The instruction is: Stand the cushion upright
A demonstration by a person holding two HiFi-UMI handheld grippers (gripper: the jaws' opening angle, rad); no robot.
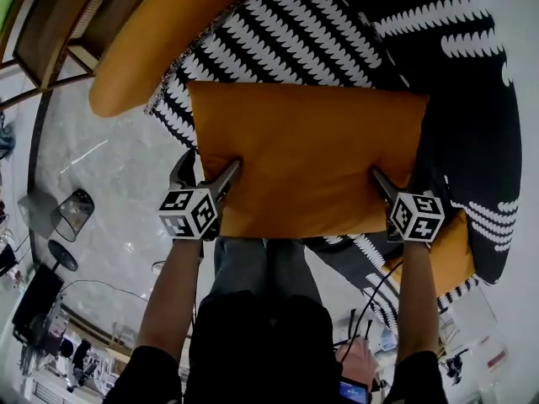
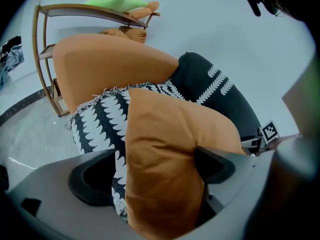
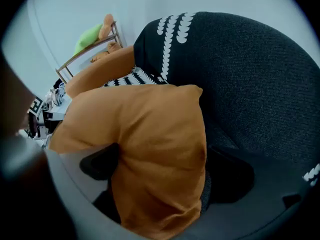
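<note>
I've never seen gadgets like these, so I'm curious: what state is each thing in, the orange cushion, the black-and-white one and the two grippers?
Orange cushion: propped in the black chair, near edge between both grippers' jaws.
Black-and-white cushion: lying behind it, partly covered.
Left gripper: open, jaws astride one cushion corner.
Right gripper: open, jaws astride the other corner.

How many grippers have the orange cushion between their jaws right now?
2. The left gripper straddles the orange cushion at its near left corner, and the right gripper straddles its near right corner. Both show fully; none is hidden.
</note>
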